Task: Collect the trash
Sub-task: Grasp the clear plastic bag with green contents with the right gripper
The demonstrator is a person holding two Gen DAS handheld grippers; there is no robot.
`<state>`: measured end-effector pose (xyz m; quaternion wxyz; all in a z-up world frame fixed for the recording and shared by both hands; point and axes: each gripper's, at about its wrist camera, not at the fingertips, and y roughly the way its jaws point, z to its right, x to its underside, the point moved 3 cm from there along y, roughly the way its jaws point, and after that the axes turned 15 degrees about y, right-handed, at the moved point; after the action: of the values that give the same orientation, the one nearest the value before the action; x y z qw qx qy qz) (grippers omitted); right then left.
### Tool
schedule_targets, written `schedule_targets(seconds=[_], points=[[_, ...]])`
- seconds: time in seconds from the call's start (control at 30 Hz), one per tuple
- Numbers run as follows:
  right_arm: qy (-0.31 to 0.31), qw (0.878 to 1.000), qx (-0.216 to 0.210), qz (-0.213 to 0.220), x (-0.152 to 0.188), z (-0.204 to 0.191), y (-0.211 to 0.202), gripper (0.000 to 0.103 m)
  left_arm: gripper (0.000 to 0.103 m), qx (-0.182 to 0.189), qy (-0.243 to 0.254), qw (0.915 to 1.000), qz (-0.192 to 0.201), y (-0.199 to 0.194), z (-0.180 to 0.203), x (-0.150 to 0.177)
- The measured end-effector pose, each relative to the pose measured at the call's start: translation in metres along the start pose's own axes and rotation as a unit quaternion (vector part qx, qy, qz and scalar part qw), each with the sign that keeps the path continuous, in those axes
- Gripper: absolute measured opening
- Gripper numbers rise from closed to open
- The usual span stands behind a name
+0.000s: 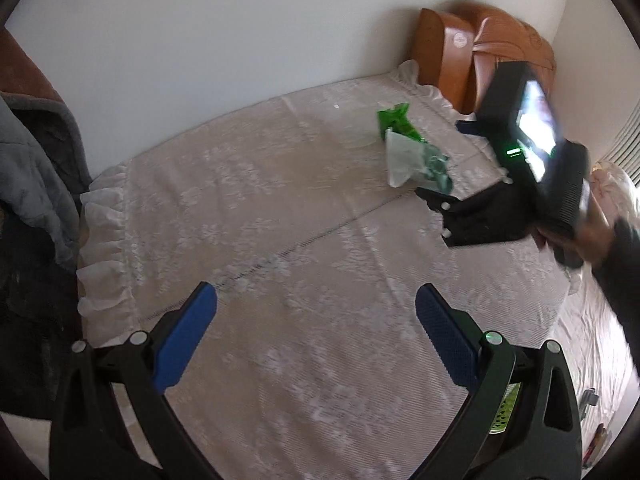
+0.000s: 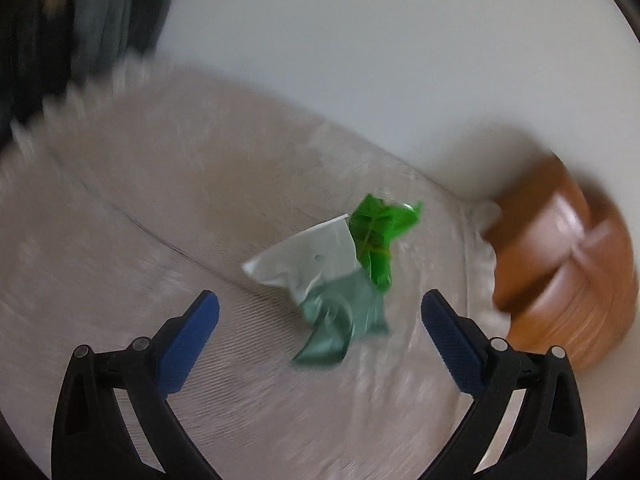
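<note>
A pile of trash lies on the white bedspread [image 1: 280, 208]: a bright green wrapper [image 1: 396, 120], a white plastic piece [image 1: 400, 156] and a pale green plastic piece [image 1: 436, 168]. In the right wrist view the same green wrapper [image 2: 376, 236], white piece [image 2: 312, 256] and pale green piece [image 2: 340, 324] lie just ahead of my right gripper [image 2: 320, 320], which is open and empty above them. The right gripper also shows in the left wrist view [image 1: 460, 184], beside the trash. My left gripper [image 1: 316, 304] is open and empty over the bed, well short of the trash.
A brown wooden headboard [image 1: 460, 52] stands at the far corner against the white wall, also in the right wrist view [image 2: 560, 264]. Grey clothing [image 1: 32, 168] hangs at the left past the frilled bed edge [image 1: 104, 240]. The right wrist view is motion-blurred.
</note>
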<state>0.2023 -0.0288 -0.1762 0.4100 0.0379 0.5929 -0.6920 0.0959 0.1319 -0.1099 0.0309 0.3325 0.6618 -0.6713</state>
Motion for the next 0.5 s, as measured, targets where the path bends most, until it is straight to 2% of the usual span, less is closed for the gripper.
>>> schedule_targets(seconds=[0.07,0.17,0.2,0.23,0.33,0.5], points=[[-0.037,0.999,0.01,-0.019,-0.001,-0.004,0.019,0.087,0.095,0.004,-0.006,1.0,-0.004,0.007,-0.009,-0.002],[-0.062,0.997,0.009,-0.042,0.001,-0.01,0.035,0.073,0.095,0.011,-0.017,0.9998,-0.007,0.016,-0.019,-0.005],[-0.068,0.997,0.012,-0.044,0.002,-0.012,0.037,0.067,0.095,0.011,-0.018,0.9998,-0.006,0.019,-0.021,-0.007],[-0.069,0.997,0.016,-0.04,0.002,-0.013,0.037,0.067,0.095,0.01,-0.019,0.9998,-0.005,0.02,-0.021,-0.008],[-0.056,0.997,0.019,-0.039,0.0,-0.012,0.035,0.051,0.095,0.008,-0.021,0.9997,0.0,0.023,-0.024,-0.013],[0.007,0.999,-0.023,-0.037,0.0,-0.006,0.025,0.048,0.095,0.007,-0.023,0.9997,-0.001,0.027,-0.023,-0.015]])
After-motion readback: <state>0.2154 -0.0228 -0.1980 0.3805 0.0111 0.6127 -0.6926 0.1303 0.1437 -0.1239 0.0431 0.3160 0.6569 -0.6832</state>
